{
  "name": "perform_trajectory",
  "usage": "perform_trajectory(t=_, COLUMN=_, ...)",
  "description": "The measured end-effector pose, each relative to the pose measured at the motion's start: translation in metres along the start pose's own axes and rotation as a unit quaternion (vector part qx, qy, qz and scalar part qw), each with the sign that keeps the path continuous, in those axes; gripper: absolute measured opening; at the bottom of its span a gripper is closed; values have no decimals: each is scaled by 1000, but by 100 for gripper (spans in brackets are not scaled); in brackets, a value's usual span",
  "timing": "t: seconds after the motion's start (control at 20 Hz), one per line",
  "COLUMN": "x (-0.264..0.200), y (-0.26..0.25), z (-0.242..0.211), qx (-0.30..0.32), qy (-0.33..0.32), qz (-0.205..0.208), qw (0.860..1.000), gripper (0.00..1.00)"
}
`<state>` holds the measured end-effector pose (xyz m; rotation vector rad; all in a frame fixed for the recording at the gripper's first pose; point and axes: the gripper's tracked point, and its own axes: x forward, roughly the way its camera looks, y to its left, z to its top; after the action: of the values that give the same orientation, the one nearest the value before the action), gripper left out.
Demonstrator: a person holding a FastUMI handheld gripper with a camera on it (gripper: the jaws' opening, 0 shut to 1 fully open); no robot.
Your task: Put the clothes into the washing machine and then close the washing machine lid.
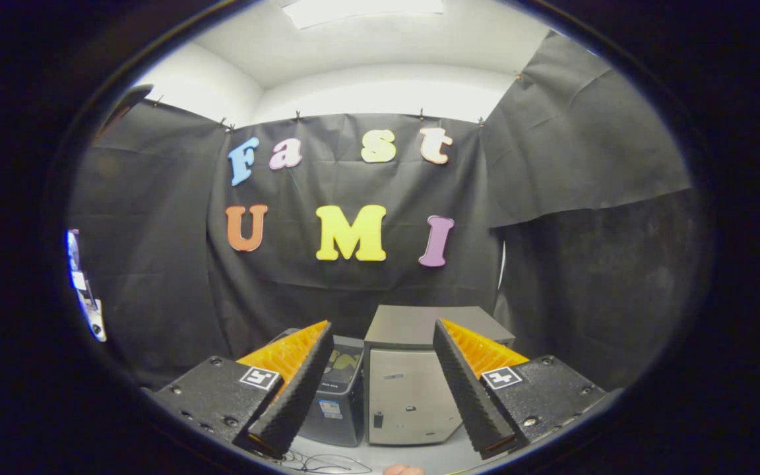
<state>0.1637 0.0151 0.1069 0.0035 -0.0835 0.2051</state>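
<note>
- We see the jaws standing wide apart, with nothing held between them; the gripper (383,396) is raised off the surface and looks straight ahead at the booth's back wall.
- Beyond the fingers, framed in the gap between them, we find the washing machine (413,376), a pale boxy unit with a darker flat top; its lid (429,325) lies flat, apparently closed.
- Just beside the machine, on its left, stands a dark bin (339,399) with small stickers on its front; the left finger partly covers it.
- Something yellowish shows at the bin's top edge; we cannot tell whether it is clothing.
- Both stand on a light surface (419,455) against the black cloth wall, and thin cables (317,462) lie on that surface close under the fingers.
- We make out a fingertip (403,470) just below the fingers.
- A pale device (86,290) hangs at the far left on the side wall, well apart from the machine.
- A ceiling light (363,11) glows overhead.
</note>
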Motion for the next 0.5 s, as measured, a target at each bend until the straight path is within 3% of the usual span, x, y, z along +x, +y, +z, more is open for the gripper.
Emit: perform_trajectory(t=0.5, x=-38, y=-22, z=-2, qx=11, qy=-4, qz=18, qw=1000, gripper=96)
